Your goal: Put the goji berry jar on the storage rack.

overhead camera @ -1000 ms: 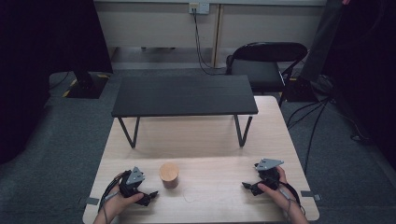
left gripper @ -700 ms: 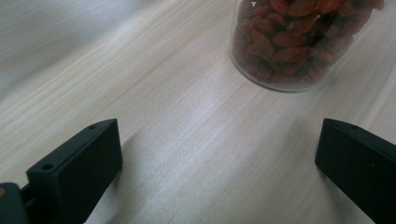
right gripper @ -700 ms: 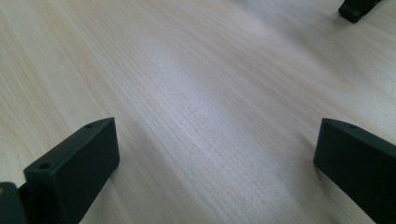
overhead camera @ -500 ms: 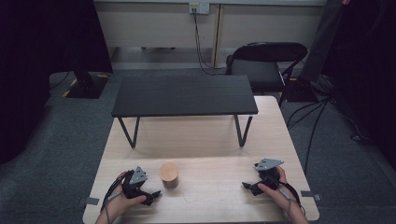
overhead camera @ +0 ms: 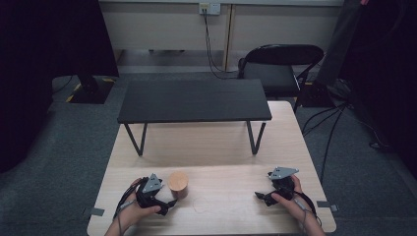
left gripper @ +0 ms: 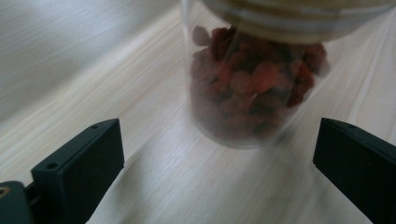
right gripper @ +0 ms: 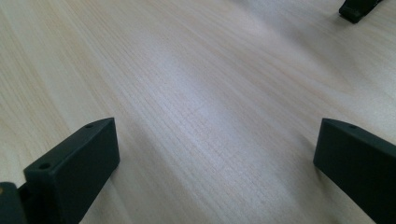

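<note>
Jar [left gripper: 254,84] of dried red fruit is what we are closing in on: it stands upright on the pale wooden tabletop [overhead camera: 216,147], near the front edge, just beside our left tool [overhead camera: 169,202], whose jaws stand wide apart with the glass between and a little ahead of them, touching neither. Its wooden lid [overhead camera: 178,180] sits well above a narrow base, so we judge it top-heavy; if one jaw meets the wall before the other, the jar may skid on the smooth wood or tip over. Clamping high, on the lid, could lift the lid alone. Smooth glass may also slip if we squeeze lightly. Our right tool [overhead camera: 263,196] rests well apart over bare wood, jaws likewise spread, too far off to steady anything. Farther back, the low black bench [overhead camera: 194,101] offers no stop for a sliding jar.
</note>
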A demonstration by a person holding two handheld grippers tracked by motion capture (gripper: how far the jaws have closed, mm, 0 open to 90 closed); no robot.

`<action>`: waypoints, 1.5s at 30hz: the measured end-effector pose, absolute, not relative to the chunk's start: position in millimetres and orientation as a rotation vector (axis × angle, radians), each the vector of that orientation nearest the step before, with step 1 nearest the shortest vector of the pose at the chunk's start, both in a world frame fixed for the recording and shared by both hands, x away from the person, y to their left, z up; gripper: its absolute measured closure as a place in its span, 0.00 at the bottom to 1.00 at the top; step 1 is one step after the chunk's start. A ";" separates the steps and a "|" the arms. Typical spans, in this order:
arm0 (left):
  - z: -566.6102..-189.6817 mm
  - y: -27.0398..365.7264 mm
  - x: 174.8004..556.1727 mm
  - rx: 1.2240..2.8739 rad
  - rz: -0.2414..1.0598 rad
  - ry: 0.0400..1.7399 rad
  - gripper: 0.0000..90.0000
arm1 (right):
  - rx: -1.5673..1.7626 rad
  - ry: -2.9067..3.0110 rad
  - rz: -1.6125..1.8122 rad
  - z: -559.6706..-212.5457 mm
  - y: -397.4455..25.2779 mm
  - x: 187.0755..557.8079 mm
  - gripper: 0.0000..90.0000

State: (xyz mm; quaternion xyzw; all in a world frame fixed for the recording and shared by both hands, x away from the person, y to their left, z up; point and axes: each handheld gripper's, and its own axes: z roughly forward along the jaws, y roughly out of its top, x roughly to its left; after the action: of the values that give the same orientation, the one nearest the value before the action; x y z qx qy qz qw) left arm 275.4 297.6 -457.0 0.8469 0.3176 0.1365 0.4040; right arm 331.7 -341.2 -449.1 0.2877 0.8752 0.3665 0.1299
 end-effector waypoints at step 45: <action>-464.9 276.0 280.1 2.082 0.383 0.745 0.28 | 0.833 2.544 1.068 -449.3 -341.2 333.0 0.00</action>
State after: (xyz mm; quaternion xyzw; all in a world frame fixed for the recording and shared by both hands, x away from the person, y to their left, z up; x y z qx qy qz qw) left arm 280.1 276.0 -464.9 0.8358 0.2993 0.1537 0.4338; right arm 333.0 -341.2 -449.3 0.2866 0.8753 0.3673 0.1293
